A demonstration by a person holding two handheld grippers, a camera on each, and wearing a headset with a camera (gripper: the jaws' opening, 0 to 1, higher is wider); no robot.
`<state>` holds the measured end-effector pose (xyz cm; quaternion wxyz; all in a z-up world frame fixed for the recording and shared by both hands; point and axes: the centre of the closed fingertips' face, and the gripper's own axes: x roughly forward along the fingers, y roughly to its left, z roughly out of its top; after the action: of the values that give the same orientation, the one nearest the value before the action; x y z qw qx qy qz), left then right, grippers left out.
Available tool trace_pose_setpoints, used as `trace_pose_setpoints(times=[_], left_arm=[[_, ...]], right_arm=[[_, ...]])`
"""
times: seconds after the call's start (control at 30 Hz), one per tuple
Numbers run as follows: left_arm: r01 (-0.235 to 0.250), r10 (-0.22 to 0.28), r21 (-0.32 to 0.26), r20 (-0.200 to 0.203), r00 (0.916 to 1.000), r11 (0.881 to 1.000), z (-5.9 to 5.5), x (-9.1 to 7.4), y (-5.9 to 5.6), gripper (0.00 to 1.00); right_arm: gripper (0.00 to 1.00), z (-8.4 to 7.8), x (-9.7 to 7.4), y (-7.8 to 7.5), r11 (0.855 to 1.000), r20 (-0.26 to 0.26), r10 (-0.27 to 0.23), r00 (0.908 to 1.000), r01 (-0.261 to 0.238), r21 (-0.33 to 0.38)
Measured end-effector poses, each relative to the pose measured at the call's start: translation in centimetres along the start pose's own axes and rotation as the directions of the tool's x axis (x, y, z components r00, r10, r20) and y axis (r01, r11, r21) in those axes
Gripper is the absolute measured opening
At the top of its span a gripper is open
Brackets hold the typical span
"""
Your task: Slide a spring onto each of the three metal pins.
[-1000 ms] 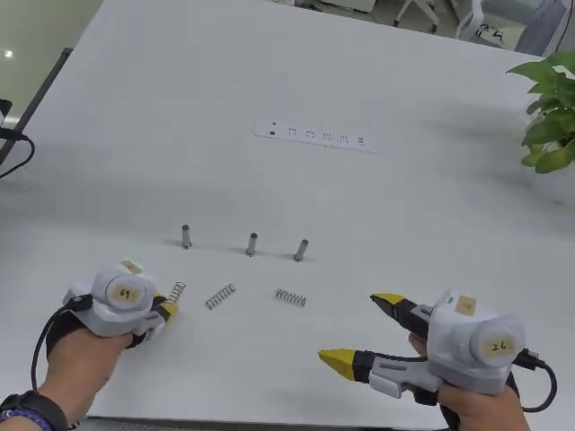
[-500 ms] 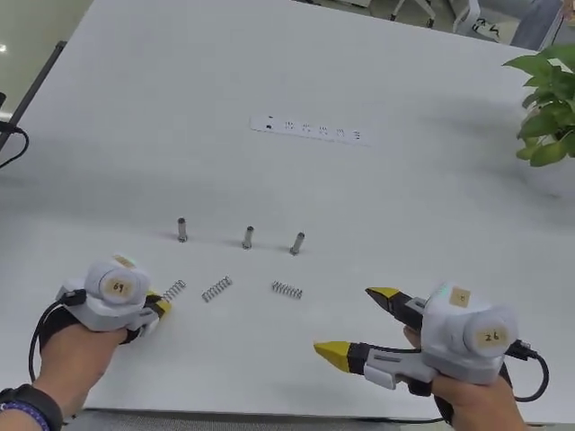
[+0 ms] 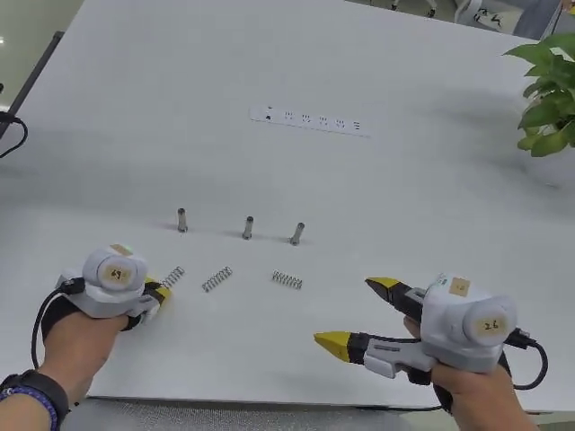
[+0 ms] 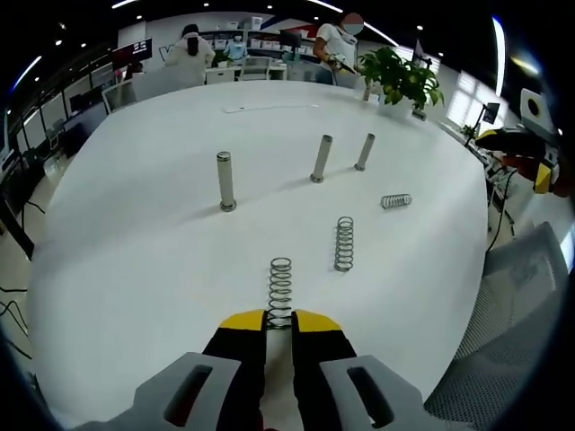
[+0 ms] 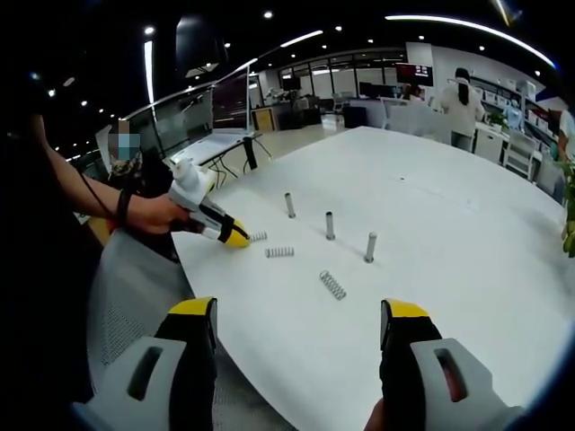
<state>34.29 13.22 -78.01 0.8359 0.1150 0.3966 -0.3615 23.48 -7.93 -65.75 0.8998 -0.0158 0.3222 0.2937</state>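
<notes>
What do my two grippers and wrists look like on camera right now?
Both have rounded white bodies, black jaws tipped yellow, and tan stickers with handwritten numbers. A black cable loops from the left gripper, a second cable from the right gripper. The left wrist wears a dark band with a purple edge.

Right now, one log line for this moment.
left gripper: fingers closed on left spring, lying on table | right gripper: open, empty | three pins: bare
</notes>
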Motion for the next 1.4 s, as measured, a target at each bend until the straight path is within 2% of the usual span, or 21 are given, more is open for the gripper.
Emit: trace_pose_setpoints(times=[0.1, 0.3, 0.83, 1.27, 1.4], left_arm=[[0.016, -0.016, -0.02, 0.011, 0.9998, 1.0, 0.3, -0.3, -0.3, 0.02], [0.022, -0.021, -0.018, 0.034, 0.9992, 1.0, 0.8, -1.2, 0.1, 0.02], [0.037, -0.041, 0.048, 0.087, 0.9954, 0.998, 2.6, -4.5, -0.5, 0.02], [0.055, -0.071, 0.115, 0.134, 0.9884, 0.992, 4.3, -6.1, -1.6, 0.02], [0.062, -0.082, 0.138, 0.141, 0.9865, 0.988, 4.5, -6.3, -1.8, 0.02]], right_arm=[[0.74, 0.0, 0.0, 0.1, 1.0, -0.003, 0.003, 1.0, -0.003, 0.001], [0.74, -0.1, 0.2, 0.1, 1.0, -0.003, 0.009, 1.0, -0.009, 0.001], [0.74, -0.1, 0.5, 0.6, 1.0, -0.009, 0.03, 0.9995, -0.03, -0.006], [0.74, 0.6, 0.9, 0.9, 0.998, -0.013, 0.054, 0.9985, -0.054, -0.025], [0.73, 0.7, 1.1, 1.0, 0.998, -0.015, 0.062, 0.998, -0.062, -0.03]])
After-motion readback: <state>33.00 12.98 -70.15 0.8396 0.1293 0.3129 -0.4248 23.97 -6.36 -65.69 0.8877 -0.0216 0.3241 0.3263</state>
